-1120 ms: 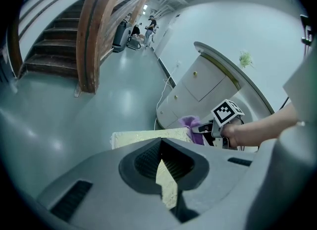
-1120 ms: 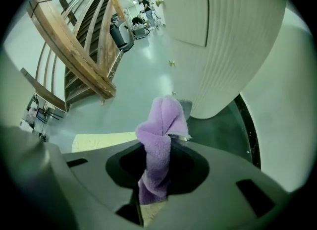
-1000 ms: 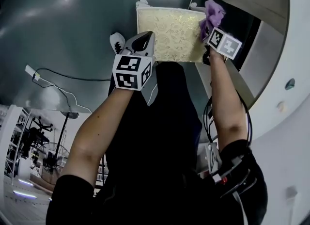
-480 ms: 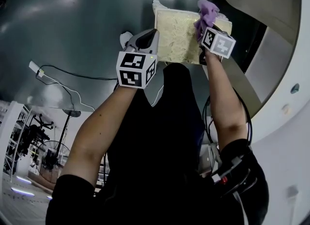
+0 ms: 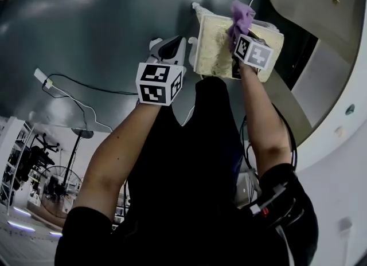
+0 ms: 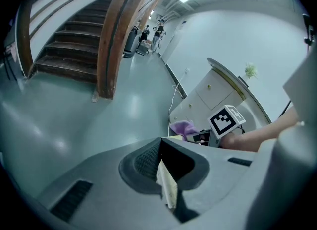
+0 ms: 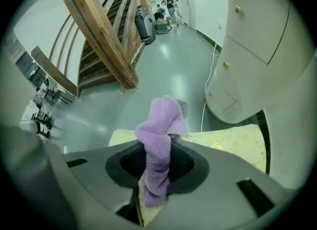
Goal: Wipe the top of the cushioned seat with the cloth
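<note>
The cushioned seat (image 5: 218,50) is a cream, patterned square pad on the grey floor, straight ahead in the head view. My left gripper (image 5: 181,47) is at its left edge, and a thin cream flap (image 6: 167,189) of the seat sits between its closed jaws. My right gripper (image 5: 239,28) is shut on a bunched purple cloth (image 5: 242,14) and holds it on the seat's top near the far edge. In the right gripper view the cloth (image 7: 159,144) stands up out of the jaws, with the seat (image 7: 228,142) just beyond.
A white curved cabinet (image 5: 321,12) stands close to the seat's right side. A white cable (image 5: 74,96) runs over the floor at left. Wooden stairs (image 6: 74,40) rise farther off. Grey floor (image 5: 86,24) lies left of the seat.
The cloth has slid left from the seat's right corner toward the middle of its top. The seat now lies farther right in the view and looks narrower. The left gripper keeps its hold.
</note>
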### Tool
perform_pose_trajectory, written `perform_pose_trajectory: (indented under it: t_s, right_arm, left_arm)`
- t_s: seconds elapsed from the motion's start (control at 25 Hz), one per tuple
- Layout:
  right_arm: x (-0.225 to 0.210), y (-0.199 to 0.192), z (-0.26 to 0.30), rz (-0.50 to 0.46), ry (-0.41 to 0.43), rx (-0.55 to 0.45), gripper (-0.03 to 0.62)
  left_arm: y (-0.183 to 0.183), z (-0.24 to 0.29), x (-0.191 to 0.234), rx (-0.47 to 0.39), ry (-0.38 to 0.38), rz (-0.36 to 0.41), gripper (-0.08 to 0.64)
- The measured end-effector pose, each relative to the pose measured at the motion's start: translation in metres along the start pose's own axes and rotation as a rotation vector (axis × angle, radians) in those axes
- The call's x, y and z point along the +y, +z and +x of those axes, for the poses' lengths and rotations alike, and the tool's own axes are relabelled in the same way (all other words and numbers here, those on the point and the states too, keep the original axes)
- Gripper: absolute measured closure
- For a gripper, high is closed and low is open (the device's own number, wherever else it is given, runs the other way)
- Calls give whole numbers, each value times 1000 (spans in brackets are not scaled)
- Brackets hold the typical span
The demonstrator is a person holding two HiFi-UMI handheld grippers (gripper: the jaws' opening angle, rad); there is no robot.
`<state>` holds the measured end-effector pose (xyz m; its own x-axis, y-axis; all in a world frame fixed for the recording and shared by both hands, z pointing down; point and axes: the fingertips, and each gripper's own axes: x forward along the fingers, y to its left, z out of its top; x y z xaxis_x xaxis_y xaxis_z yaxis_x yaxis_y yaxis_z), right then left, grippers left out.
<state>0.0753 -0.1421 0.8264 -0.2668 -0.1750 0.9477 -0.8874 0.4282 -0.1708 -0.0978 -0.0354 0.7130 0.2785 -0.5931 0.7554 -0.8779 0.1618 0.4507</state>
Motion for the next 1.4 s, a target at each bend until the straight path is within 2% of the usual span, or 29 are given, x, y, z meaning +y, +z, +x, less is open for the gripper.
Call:
perform_pose_trajectory:
  t_s: [0.2, 0.48, 0.64, 0.76, 0.84, 0.96, 1.16, 1.28, 1.4]
  right_arm:
    - [20, 3, 1, -33, -25, -10, 495]
    - [50, 4, 9, -84, -20, 2, 495]
    - [87, 4, 18, -176, 30, 21, 494]
    - [116, 3, 24, -240, 106, 48, 494]
    - [130, 9, 22, -313, 109, 29, 492]
    - [147, 18, 1, -369, 104, -19, 492]
    - [166, 20, -44, -347, 230, -27, 491]
    - [173, 42, -73, -376, 259, -93, 489]
    - [180, 65, -113, -368, 293, -160, 489]
  left_arm:
    - [0, -15, 21, -12, 11, -14, 557]
    - [-3, -30, 44, -34, 26, -38, 557]
    - [-2, -39, 54, -48, 26, -51, 557]
    - [2, -48, 57, -63, 22, -42, 557]
    - [7, -56, 59, -71, 22, -23, 557]
    - [14, -71, 62, -76, 31, 2, 557]
    - [33, -91, 47, -122, 33, 4, 557]
    - [55, -98, 28, -168, -18, 64, 557]
    - [72, -113, 12, -185, -34, 118, 557]
